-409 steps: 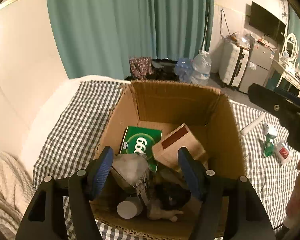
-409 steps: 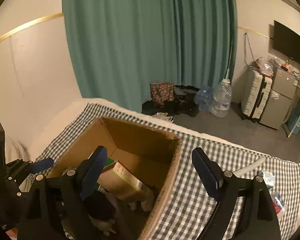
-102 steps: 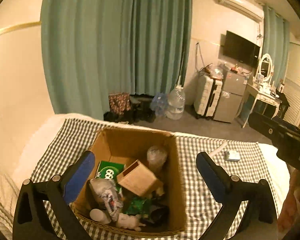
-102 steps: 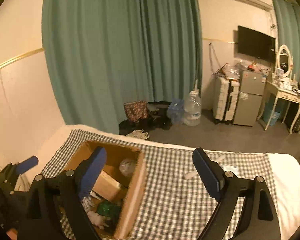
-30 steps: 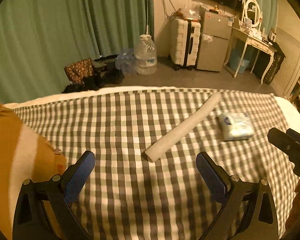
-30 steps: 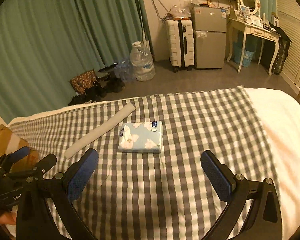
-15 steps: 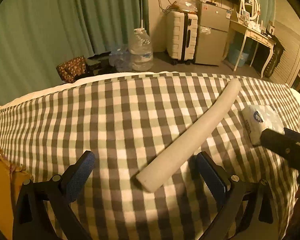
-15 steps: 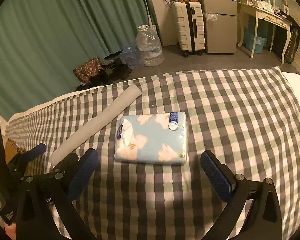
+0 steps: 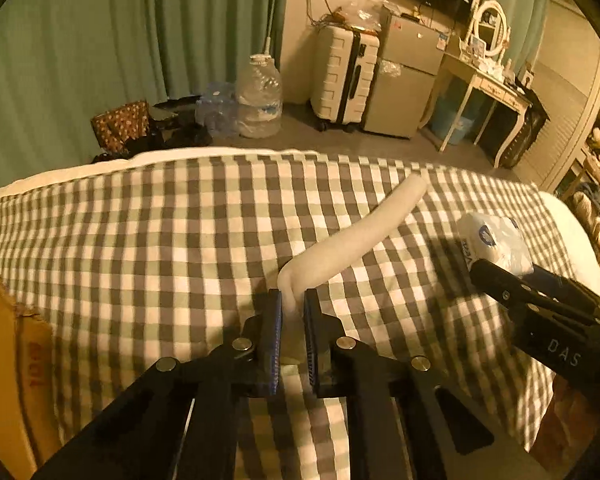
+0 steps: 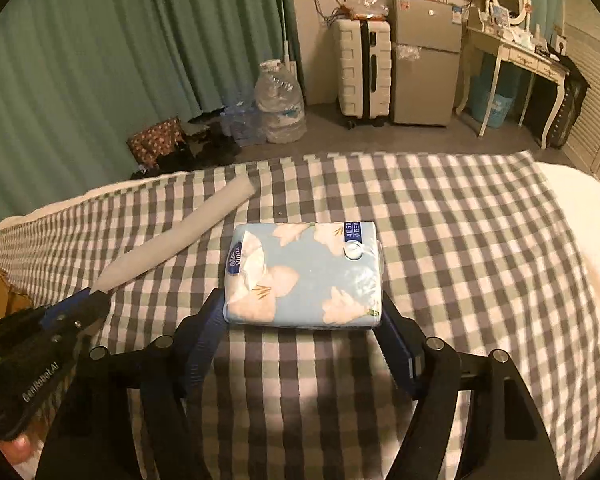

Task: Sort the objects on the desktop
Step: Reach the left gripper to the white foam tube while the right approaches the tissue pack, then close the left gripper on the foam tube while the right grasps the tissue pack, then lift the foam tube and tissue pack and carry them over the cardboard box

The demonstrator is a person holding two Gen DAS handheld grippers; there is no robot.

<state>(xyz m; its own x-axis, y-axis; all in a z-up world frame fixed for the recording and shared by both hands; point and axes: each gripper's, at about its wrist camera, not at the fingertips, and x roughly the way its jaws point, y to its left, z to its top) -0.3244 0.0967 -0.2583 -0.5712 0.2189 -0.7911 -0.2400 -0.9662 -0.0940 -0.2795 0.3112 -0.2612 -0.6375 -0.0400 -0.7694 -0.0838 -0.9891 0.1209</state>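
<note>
1. White foam tube (image 9: 352,236) lies on the checked cloth (image 9: 140,240) of the bed, and runs from its near end up toward 2 o'clock in the left view.
2. The left tool (image 9: 291,312) is closing, and its blue pads pinch the near end of the tube flat.
3. A blue tissue pack (image 10: 304,274) with white flowers lies flat on the cloth, just to the right of the tube.
4. The right tool (image 10: 302,322) is closing, with one blue pad at each side of the near edge of the pack.
5. A brown cardboard box (image 9: 8,380) shows at 8 o'clock in the left view.
6. A white suitcase (image 10: 363,68) stands on the floor by the green curtain (image 10: 120,60).
</note>
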